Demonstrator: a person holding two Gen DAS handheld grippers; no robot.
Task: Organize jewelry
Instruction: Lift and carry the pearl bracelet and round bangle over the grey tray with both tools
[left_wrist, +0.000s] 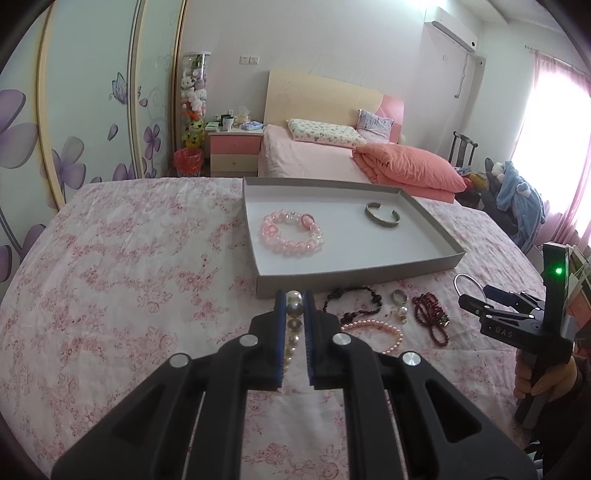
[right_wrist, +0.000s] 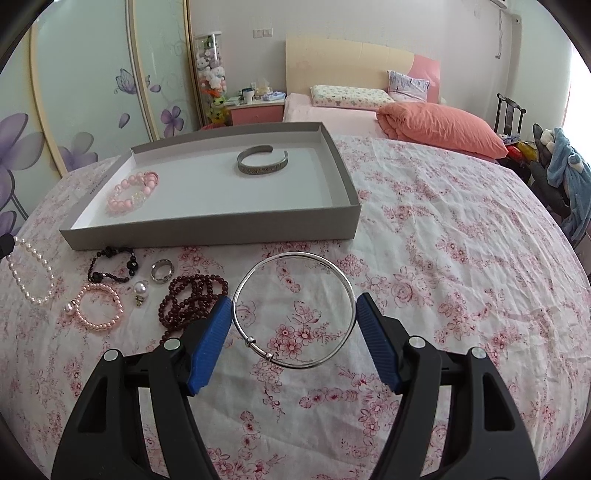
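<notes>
My left gripper (left_wrist: 294, 297) is shut on a white pearl strand (left_wrist: 293, 314), held just above the cloth in front of the grey tray (left_wrist: 351, 275). In the right wrist view the strand (right_wrist: 33, 273) hangs at the far left. My right gripper (right_wrist: 293, 301) is shut on a thin silver bangle (right_wrist: 295, 254), gripped across its width with both blue pads touching it. The left wrist view shows that gripper (left_wrist: 471, 304) off to the right with the bangle (left_wrist: 466, 282) sticking up. In the tray (right_wrist: 210, 232) lie a pink bead bracelet (right_wrist: 131, 192) and a silver cuff (right_wrist: 262, 162).
On the floral cloth in front of the tray lie a black bead bracelet (right_wrist: 110, 264), a ring (right_wrist: 161, 271), a pearl earring (right_wrist: 140, 290), a dark red bead strand (right_wrist: 188, 299) and a pink pearl bracelet (right_wrist: 98, 308). A bed (left_wrist: 332, 155) stands behind the table.
</notes>
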